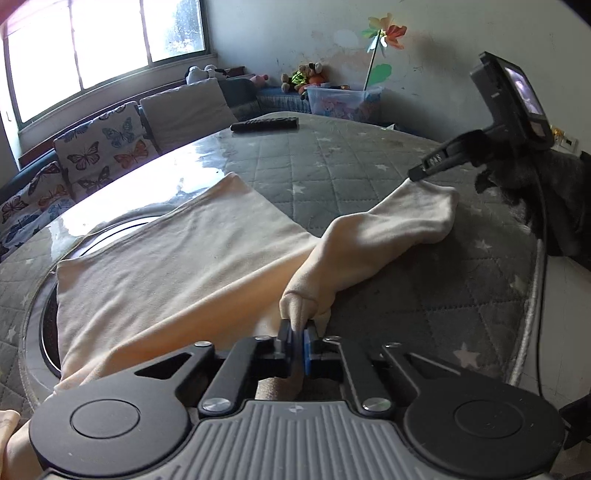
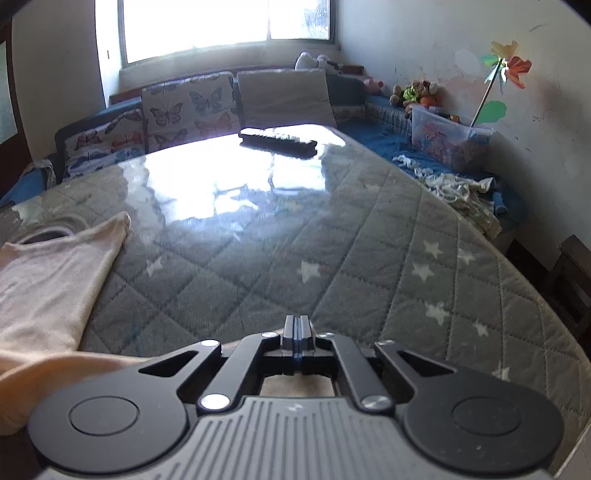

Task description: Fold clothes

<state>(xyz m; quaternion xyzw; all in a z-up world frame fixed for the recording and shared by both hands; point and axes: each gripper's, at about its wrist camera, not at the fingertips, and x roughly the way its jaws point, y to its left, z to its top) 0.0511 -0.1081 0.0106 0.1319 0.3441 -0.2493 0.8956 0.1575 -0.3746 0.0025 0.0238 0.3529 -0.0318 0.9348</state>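
Right at my left gripper (image 1: 300,341), the jaws are pinched tight on a bunched fold of the cream-coloured soft cotton garment (image 1: 177,273), which rises in a hump just ahead of the fingers. From that fold a long cream sleeve (image 1: 388,229) stretches away to the right, and its far tip sits at the nose of my right gripper (image 1: 419,173), seen from the left wrist view; in the right wrist view the right gripper (image 2: 295,332) has its jaws pressed together, with pale cloth just under them, though I cannot tell whether cloth is caught between them. The garment's body lies flat to the left on the round counter under a grey quilted star-patterned cover (image 1: 369,166).

Ahead of my right gripper the cover is bare and glossy with window glare, giving open room out to the curved right edge (image 2: 524,280), where it drops off. Further on, a black rectangular remote control (image 1: 264,124) lies near the far edge, well apart from the garment. Beyond the counter stand butterfly-print cushions (image 1: 99,147), a clear plastic storage bin (image 1: 341,99) with soft toys, and a paper pinwheel (image 1: 384,35) against the wall. Crumpled pale cloth (image 2: 458,192) lies beside the counter on the right.
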